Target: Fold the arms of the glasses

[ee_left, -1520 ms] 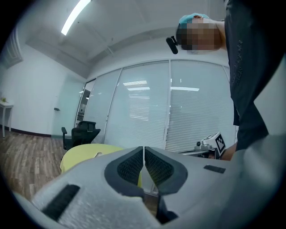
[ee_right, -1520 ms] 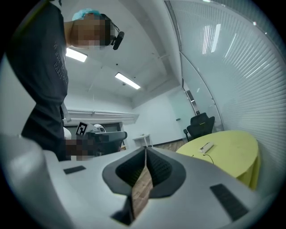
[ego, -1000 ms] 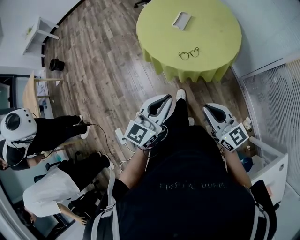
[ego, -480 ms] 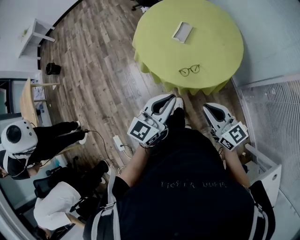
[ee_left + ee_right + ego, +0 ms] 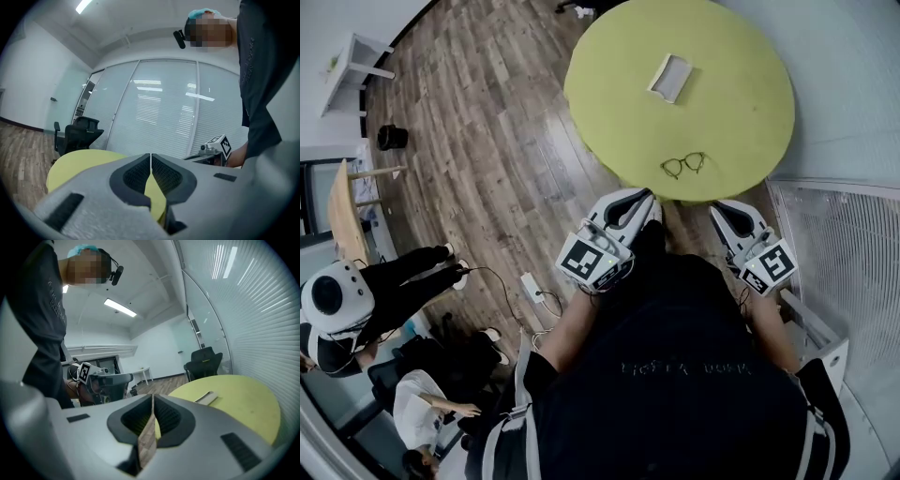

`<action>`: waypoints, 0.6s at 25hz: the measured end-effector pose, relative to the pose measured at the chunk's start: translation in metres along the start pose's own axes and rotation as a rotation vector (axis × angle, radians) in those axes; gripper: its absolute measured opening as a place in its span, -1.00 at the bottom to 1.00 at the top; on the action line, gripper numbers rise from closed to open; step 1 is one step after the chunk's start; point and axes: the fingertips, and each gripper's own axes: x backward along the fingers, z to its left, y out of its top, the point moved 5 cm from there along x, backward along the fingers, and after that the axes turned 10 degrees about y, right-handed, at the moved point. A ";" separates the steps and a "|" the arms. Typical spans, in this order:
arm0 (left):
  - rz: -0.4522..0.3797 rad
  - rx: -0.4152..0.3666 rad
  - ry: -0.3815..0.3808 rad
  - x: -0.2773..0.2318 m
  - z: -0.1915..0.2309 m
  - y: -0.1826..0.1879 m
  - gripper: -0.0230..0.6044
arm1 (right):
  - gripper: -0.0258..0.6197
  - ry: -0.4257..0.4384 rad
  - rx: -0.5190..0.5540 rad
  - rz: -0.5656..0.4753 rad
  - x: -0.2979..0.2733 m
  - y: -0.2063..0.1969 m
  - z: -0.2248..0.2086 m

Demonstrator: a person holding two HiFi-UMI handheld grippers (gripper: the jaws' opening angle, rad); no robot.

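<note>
Overhead view of a room with a plank wooden floor [image 5: 487, 141], on which stands a round desk [image 5: 741, 112] covered in yellow-green cloth, at the far right beside a glass wall with slatted blinds [image 5: 853, 253]. A person in a dark shirt [image 5: 675, 375] stands at the near edge of the desk and holds one gripper in each hand, both at waist height and pointed toward the desk. Two seated bystanders in dark and white clothing occupy the near left of the floor; a white rounded helmet [image 5: 336, 298] shows beside them. The left gripper [image 5: 642, 195] hangs short of the desk's near rim; its own view shows its jaws pressed together, tip against tip, with nothing between them [image 5: 150, 157]. The right gripper [image 5: 720, 206] sits level with it to the right, likewise short of the rim, its jaws also pressed together on nothing [image 5: 153, 399]. A pale flat case [image 5: 670, 77] lies toward the far side of the desk, well apart from both grippers. The glasses [image 5: 683, 165], dark-rimmed, lie on the cloth near the desk's near edge, just beyond the two grippers and between them from left to right, touched by neither; the position of their arms is too small to read.
</note>
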 end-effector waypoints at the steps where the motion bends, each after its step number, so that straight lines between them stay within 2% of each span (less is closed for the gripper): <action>1: 0.001 -0.002 -0.003 -0.004 0.005 0.001 -0.84 | -0.82 -0.002 0.002 0.007 -0.003 0.001 -0.005; 7: 0.011 0.008 0.012 -0.019 0.025 0.000 -0.84 | -0.82 0.003 0.060 0.081 -0.015 0.002 -0.032; 12: 0.024 0.028 0.052 -0.035 0.026 0.000 -0.84 | -0.82 0.013 0.165 0.155 -0.020 0.004 -0.056; 15: 0.020 0.018 0.092 -0.042 0.021 -0.003 -0.84 | -0.82 0.052 0.185 0.183 -0.019 -0.001 -0.066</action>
